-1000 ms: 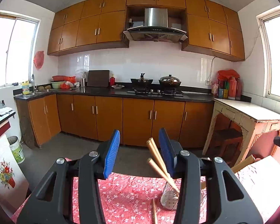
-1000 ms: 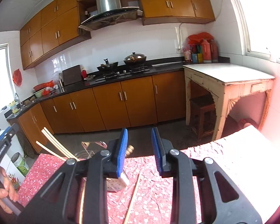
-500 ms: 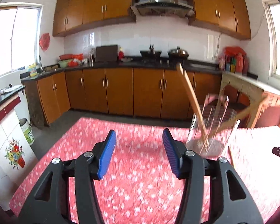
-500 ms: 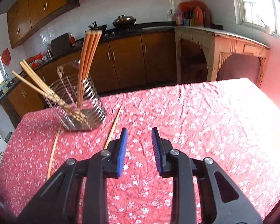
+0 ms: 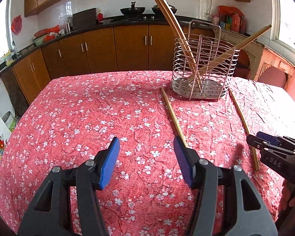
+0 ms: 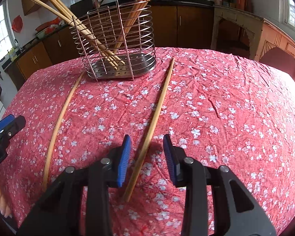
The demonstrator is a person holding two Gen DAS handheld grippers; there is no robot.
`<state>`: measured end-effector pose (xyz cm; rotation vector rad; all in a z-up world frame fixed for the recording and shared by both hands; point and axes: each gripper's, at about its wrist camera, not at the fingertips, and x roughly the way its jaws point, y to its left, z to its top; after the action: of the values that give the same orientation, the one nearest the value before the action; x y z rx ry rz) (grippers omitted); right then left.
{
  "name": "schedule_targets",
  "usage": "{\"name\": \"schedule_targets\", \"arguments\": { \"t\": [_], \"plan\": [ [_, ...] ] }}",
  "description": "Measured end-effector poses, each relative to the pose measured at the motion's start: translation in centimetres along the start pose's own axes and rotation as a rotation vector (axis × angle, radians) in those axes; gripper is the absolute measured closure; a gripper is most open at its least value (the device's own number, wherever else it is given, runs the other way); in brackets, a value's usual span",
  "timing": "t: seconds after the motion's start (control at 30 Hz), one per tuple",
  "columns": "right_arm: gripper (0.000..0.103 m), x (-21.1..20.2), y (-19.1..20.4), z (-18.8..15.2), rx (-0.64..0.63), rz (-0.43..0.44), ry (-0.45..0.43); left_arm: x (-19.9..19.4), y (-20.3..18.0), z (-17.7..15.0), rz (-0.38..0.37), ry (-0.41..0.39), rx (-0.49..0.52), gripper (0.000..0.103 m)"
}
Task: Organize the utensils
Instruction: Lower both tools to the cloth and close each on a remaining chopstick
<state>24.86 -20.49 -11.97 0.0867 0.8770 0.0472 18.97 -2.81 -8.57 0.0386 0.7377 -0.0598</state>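
A wire utensil holder (image 5: pixel 204 68) (image 6: pixel 118 45) stands on the red flowered tablecloth (image 5: pixel 88 118) with several chopsticks leaning in it. Two loose chopsticks lie on the cloth in front of it. My right gripper (image 6: pixel 147 149) hovers low over one chopstick (image 6: pixel 157 108) (image 5: pixel 243 125); its jaws are opening, the stick lies between them and the pads do not touch it. My left gripper (image 5: pixel 146 153) is opening with nothing between its jaws. The other chopstick (image 5: pixel 173 116) (image 6: pixel 61 122) ends just behind its right finger (image 5: pixel 183 163).
The table's far edge runs behind the holder, with brown kitchen cabinets (image 5: pixel 116 47) and a dark counter beyond. A pale side table (image 6: pixel 265 31) stands at the right. Each gripper shows at the edge of the other's view, the left gripper (image 6: pixel 5 125) with a hand below it.
Both grippers have come down and tipped toward the table, so the cloth now fills the views. Both sets of jaws have widened. The right gripper now straddles a loose chopstick.
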Motion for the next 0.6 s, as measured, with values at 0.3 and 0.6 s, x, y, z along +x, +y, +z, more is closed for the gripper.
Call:
{"name": "schedule_targets", "arguments": {
  "t": [0.3,0.6],
  "plan": [
    [0.095,0.6,-1.7,0.4,0.013,-0.015,0.008,1.3,-1.9,-0.1,-0.039,0.056,0.017,0.046],
    [0.095,0.6,-5.6,0.9,0.093,-0.072,-0.016,3.6,-4.3,-0.5,-0.018,0.136,0.067,0.052]
  ]
}}
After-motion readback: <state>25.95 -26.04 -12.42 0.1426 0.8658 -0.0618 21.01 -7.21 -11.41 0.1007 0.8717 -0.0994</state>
